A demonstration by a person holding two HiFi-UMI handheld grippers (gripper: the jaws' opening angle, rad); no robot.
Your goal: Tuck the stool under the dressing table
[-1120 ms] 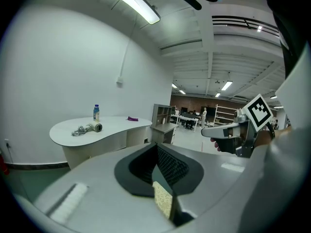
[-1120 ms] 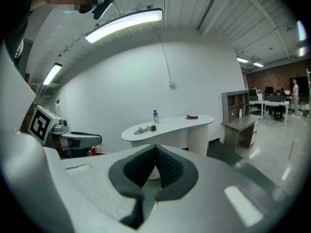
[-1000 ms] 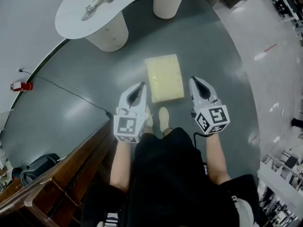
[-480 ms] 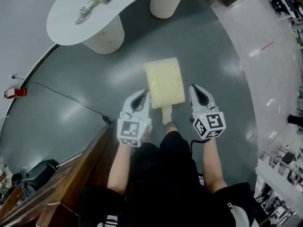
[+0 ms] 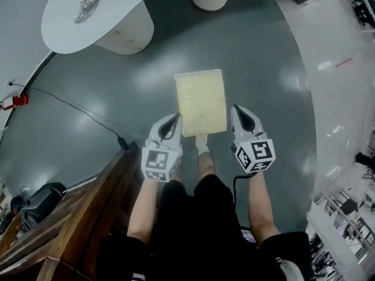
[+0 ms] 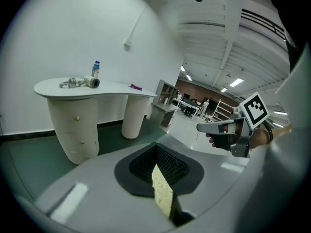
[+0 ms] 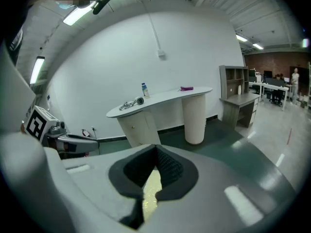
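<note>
1. The stool [image 5: 201,101], topped with a pale yellow cushion, is standing on the grey floor [image 5: 263,69], well apart from the white dressing table [image 5: 64,16] at the upper left.
2. The left gripper [image 5: 175,118] is hovering just beside its near left corner, jaws pressed together on nothing.
3. The right gripper [image 5: 237,109] is flanking the near right corner, jaws likewise closed and empty.
4. Whether either is touching the stool is unclear.

The right gripper [image 7: 154,152] holds its fingers [image 7: 171,168] together; the yellow stool [image 7: 151,189] shows just beneath them, the white dressing table [image 7: 160,99] well beyond their tips.
</note>
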